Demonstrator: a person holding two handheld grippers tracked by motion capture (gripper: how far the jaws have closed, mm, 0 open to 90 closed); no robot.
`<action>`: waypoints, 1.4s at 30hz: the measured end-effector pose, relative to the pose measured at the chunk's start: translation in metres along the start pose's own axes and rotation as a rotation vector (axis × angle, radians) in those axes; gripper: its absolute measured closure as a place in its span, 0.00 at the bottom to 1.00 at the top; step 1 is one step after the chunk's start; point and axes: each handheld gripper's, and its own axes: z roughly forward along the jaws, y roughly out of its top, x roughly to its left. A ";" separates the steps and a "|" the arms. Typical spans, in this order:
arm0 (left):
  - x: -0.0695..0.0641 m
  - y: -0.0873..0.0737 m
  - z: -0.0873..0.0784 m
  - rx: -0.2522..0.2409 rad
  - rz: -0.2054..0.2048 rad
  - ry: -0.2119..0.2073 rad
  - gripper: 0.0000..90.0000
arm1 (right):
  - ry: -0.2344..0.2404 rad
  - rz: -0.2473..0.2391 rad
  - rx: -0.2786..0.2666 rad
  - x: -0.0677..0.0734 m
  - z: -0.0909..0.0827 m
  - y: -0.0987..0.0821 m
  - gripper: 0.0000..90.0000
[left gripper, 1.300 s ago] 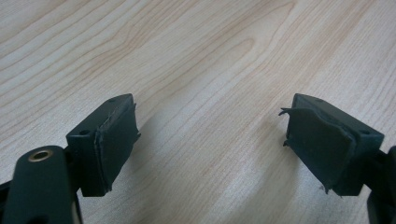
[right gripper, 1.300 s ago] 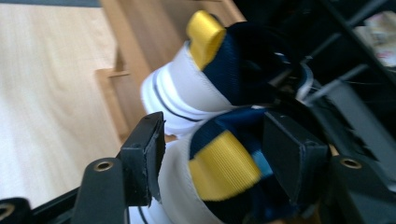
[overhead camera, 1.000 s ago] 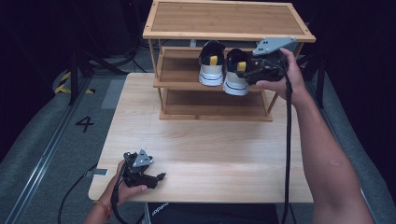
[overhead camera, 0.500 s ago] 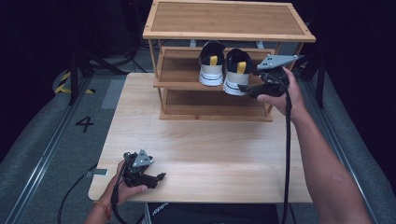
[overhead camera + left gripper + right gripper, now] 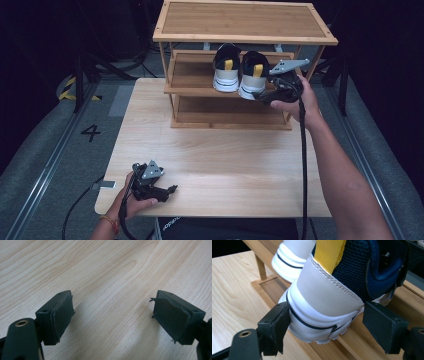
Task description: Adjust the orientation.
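Observation:
A pair of white and navy shoes with yellow heel tabs stands on the middle shelf of a bamboo shoe rack (image 5: 245, 37), heels toward me. My right gripper (image 5: 261, 95) is at the heel of the right shoe (image 5: 252, 77). In the right gripper view that heel (image 5: 324, 302) sits between the jaws of the right gripper (image 5: 329, 327), which have just been opening; the far pad stands just off it. The left shoe (image 5: 227, 74) stands beside it. My left gripper (image 5: 172, 189) rests open near the table's front left edge, with bare wood between its pads (image 5: 62, 315).
The rack stands at the back of the light wooden table (image 5: 225, 160), with a lower shelf (image 5: 225, 117) under the shoes and a flat top above them. Dark floor and grey rails surround the table. A cable (image 5: 302, 165) trails from the right gripper along the forearm.
The right hand and its gripper have sunk a little beside the right shoe's heel. The left hand and its gripper have stayed in place.

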 end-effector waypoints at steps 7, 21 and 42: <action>0.000 0.000 0.000 0.000 -0.001 0.000 0.19 | -0.049 0.008 0.016 -0.010 0.009 0.003 0.29; 0.000 0.000 0.000 0.000 0.000 0.000 0.19 | -0.027 -0.007 0.009 -0.014 0.008 0.005 0.29; 0.000 0.000 0.000 0.000 0.006 -0.010 0.19 | 0.023 -0.111 0.041 0.021 -0.038 -0.044 0.29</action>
